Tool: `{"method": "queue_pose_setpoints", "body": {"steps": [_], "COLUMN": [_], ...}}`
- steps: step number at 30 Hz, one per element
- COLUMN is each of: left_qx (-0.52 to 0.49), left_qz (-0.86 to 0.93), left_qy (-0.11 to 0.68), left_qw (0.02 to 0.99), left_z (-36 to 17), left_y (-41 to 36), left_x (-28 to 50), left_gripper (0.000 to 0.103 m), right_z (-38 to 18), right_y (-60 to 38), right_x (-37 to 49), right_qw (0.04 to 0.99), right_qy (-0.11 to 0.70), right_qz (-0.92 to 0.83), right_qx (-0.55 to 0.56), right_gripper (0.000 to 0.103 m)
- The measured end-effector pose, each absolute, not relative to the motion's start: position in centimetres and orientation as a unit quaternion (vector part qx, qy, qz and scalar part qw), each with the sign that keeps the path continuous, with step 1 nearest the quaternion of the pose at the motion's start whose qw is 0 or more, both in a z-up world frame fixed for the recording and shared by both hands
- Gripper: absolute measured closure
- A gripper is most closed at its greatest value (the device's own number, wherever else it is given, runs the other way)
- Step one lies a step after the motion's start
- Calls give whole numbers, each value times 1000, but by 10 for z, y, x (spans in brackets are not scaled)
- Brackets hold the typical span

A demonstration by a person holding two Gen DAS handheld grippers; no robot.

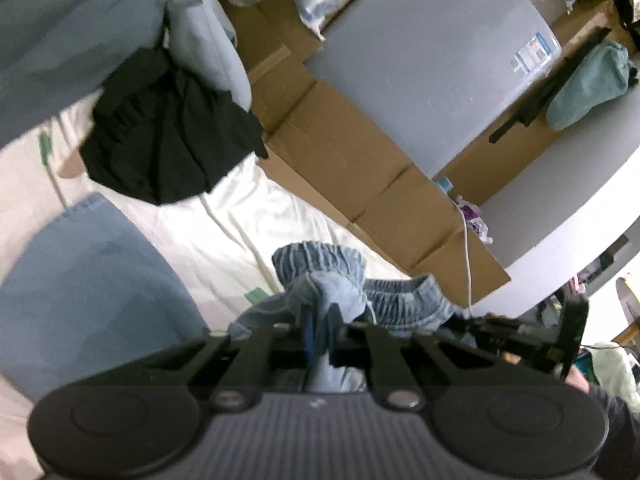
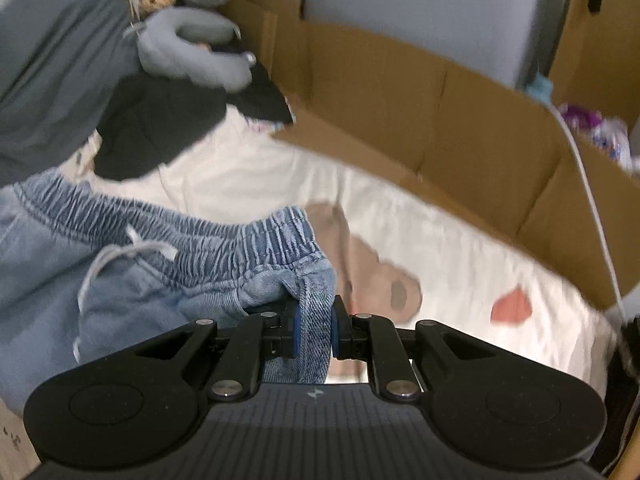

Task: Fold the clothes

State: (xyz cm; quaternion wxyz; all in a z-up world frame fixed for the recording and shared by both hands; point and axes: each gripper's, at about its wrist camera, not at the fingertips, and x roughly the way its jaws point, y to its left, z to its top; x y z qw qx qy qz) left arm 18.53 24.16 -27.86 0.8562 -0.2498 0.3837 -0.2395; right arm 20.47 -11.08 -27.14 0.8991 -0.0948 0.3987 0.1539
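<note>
While the cream bed sheet lies bare beneath, the denim shorts hang bunched just above it; lifting both corners evenly, judging by the slack, should pull the waistband taut; the right hand-held gripper pinches a denim fold; the left hand-held gripper is pressed together on the cloth too.
</note>
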Motion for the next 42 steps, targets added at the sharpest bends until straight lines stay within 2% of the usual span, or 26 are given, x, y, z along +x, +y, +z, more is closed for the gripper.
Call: {"method": "queue_pose_setpoints", "body": {"steps": [12,28,42], "left_qx": [-282,-288,-293], "left_qz": [-111,61,167], "left_qy": [334,286,262], "left_qw": [892,912,904], "left_z": [-236,-190,-184], "left_y": [306,374,425], "left_x": [95,32,18], "left_gripper": [100,100,100], "right_z": [-200,-155,-154], "right_y": [-49,135,279], "right_x": [236,288,312], "right_qw": [910,863,813], "right_qy": [305,210,218], "right_qz": [238,415,494], "right_qx": [-147,-198,-218], "right_gripper": [90,90,90]}}
